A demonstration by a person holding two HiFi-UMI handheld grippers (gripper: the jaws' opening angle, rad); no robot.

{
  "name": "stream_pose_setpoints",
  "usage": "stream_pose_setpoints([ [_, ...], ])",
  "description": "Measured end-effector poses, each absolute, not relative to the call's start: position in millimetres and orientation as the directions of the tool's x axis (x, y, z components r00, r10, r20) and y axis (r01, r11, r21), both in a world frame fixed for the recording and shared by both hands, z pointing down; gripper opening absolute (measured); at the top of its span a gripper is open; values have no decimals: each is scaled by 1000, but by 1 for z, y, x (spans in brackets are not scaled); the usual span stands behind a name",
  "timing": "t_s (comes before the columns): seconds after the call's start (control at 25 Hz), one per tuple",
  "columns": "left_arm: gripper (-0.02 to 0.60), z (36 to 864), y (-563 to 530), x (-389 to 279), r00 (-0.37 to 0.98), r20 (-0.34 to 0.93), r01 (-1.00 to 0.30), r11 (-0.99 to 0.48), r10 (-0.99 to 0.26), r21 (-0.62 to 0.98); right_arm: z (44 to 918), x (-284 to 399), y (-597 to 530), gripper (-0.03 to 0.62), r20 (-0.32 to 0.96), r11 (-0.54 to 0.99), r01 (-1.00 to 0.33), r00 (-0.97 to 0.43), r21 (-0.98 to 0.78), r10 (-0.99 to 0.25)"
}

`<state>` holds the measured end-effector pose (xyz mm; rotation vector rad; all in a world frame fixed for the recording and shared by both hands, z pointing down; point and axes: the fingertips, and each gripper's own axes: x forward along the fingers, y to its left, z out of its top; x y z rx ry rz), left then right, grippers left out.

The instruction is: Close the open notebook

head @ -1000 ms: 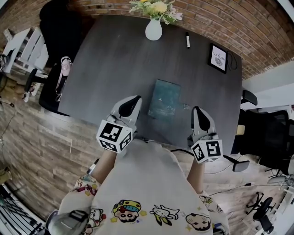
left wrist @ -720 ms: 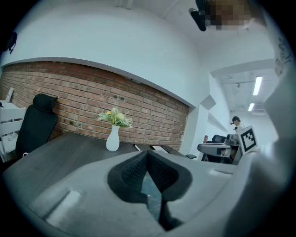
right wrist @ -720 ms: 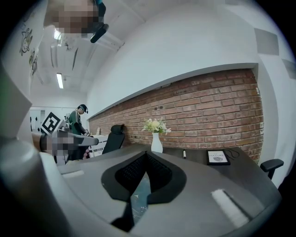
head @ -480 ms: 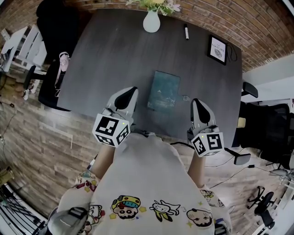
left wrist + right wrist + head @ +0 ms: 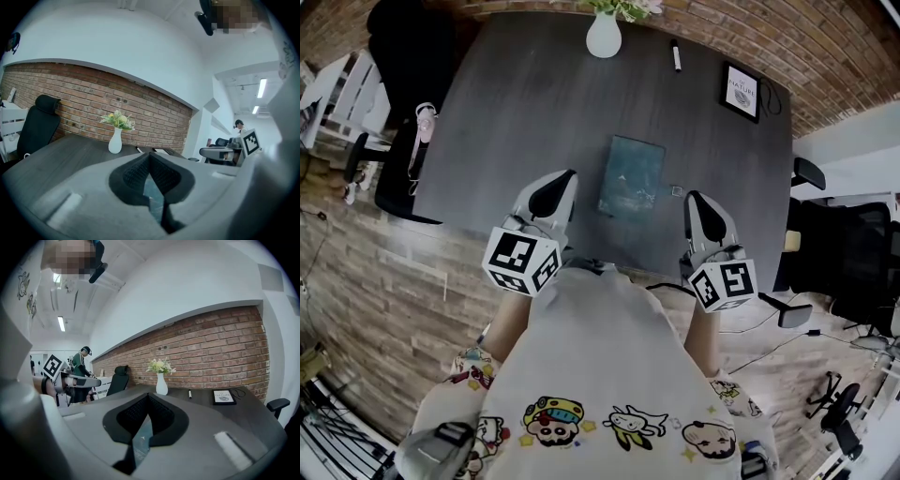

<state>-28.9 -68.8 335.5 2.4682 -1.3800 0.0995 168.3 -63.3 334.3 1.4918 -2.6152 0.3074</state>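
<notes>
A teal notebook [image 5: 631, 176] lies flat on the dark table [image 5: 516, 103], its cover facing up, between my two grippers. My left gripper [image 5: 565, 180] hovers just left of its near corner, shut and holding nothing. Right of the notebook my right gripper [image 5: 693, 199] is also shut and empty. In the left gripper view the closed jaws of the left gripper [image 5: 150, 155] meet at their tips, with a sliver of the teal notebook [image 5: 153, 193] showing below them. The right gripper view shows the right gripper [image 5: 149, 397] the same way, over a strip of the notebook [image 5: 139, 436].
At the table's far edge stand a white vase [image 5: 604, 36] with flowers, a marker pen [image 5: 676, 56] and a framed card [image 5: 741, 91]. A small clip-like thing [image 5: 676, 191] lies right of the notebook. Black chairs stand at the left [image 5: 394, 178] and right [image 5: 839, 272]. A brick wall lies beyond.
The whole scene sits a little higher in the head view than before. Both grippers and the notebook keep the same places relative to one another.
</notes>
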Motion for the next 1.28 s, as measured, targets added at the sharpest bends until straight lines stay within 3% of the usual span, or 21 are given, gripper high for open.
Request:
stream_pose_setpoints([
  [1.28, -2, 341, -67, -33, 523, 227, -847, -472, -821, 245, 347, 172, -60, 10, 219, 468, -863, -501, -187, -837],
])
